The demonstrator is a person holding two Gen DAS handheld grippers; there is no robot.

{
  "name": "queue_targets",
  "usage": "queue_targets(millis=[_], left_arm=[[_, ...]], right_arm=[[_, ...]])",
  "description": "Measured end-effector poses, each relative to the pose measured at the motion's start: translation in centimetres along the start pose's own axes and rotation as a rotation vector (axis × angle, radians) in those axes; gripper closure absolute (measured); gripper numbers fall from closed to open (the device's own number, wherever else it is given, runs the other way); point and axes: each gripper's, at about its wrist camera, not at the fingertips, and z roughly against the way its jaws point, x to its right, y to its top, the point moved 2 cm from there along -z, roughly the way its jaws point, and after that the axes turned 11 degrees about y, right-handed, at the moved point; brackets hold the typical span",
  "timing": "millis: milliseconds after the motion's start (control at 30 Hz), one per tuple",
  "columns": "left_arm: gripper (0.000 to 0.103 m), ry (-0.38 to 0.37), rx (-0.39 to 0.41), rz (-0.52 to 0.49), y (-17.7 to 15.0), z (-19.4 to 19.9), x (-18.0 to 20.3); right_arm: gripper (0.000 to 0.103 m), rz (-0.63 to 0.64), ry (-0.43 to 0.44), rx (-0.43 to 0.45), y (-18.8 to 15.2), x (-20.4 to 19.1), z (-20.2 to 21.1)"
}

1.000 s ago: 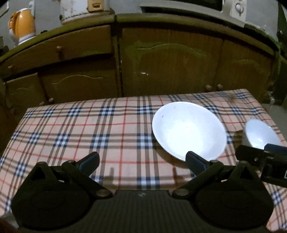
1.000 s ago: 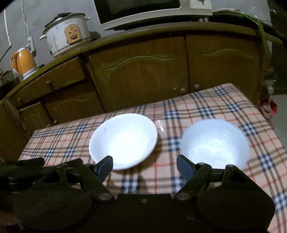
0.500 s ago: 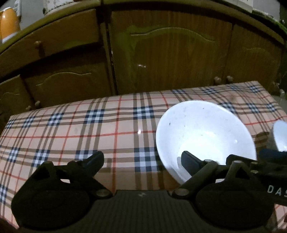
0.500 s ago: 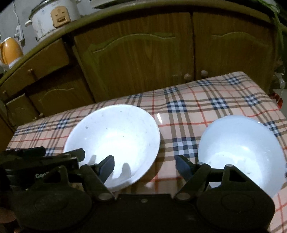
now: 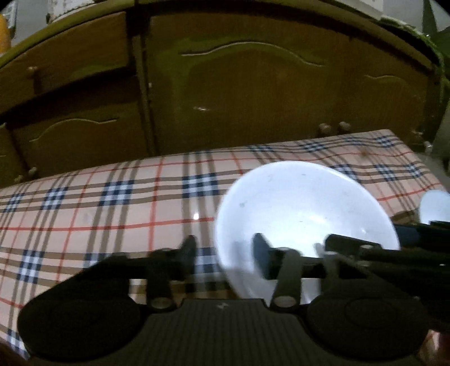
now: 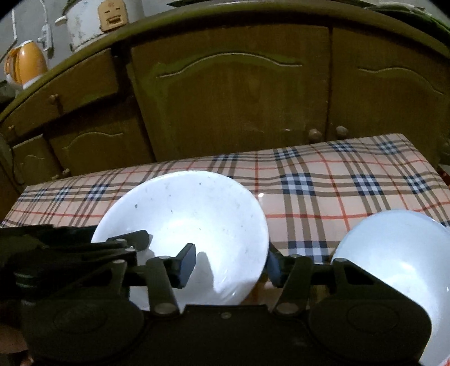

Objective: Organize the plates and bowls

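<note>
A large white bowl [image 5: 306, 214] sits on the plaid tablecloth [image 5: 112, 214]; it also shows in the right wrist view [image 6: 182, 219]. My left gripper [image 5: 225, 253] straddles its left rim, one finger outside, one inside, jaws partly closed and blurred. My right gripper [image 6: 230, 264] straddles its right rim, left finger inside the bowl, right finger outside. A smaller white bowl [image 6: 399, 261] sits to the right, seen as a sliver in the left wrist view [image 5: 434, 207].
Brown wooden cabinets [image 6: 230, 93] stand behind the table. A white rice cooker [image 6: 92, 19] and an orange kettle [image 6: 25, 64] sit on top. The table's far edge [image 6: 253, 154] runs close to the cabinets.
Both grippers moved forward and down onto the large bowl's rims. Both sets of jaws narrowed from wide open. The left wrist view is blurred by motion.
</note>
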Motion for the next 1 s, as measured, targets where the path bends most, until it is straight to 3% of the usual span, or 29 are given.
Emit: queue_targets(millis=[100, 200, 300, 400, 500, 667, 1000], left_arm=[[0.07, 0.038, 0.018, 0.007, -0.2, 0.0, -0.3], [0.07, -0.005, 0.004, 0.019, -0.2, -0.1, -0.5], [0.068, 0.003, 0.006, 0.013, -0.1, -0.2, -0.3], [0.066, 0.002, 0.01, 0.018, 0.0, -0.4, -0.2], [0.068, -0.005, 0.024, 0.012, -0.2, -0.4, -0.2], [0.074, -0.05, 0.008, 0.032, -0.6, 0.1, -0.8], [0.075, -0.045, 0.039, 0.032, -1.1, 4.2, -0.2]], right_arm=[[0.045, 0.021, 0.049, 0.014, 0.0, -0.6, 0.0], [0.047, 0.038, 0.032, -0.001, -0.1, -0.7, -0.6], [0.052, -0.082, 0.095, -0.027, -0.4, 0.8, -1.3], [0.053, -0.104, 0.119, -0.024, -0.9, 1.3, -1.5], [0.071, -0.132, 0.143, -0.02, -0.8, 1.4, -1.5], [0.071, -0.149, 0.12, -0.003, -1.3, 1.1, -0.9], [0.071, -0.114, 0.108, 0.043, -1.9, 0.2, 2.9]])
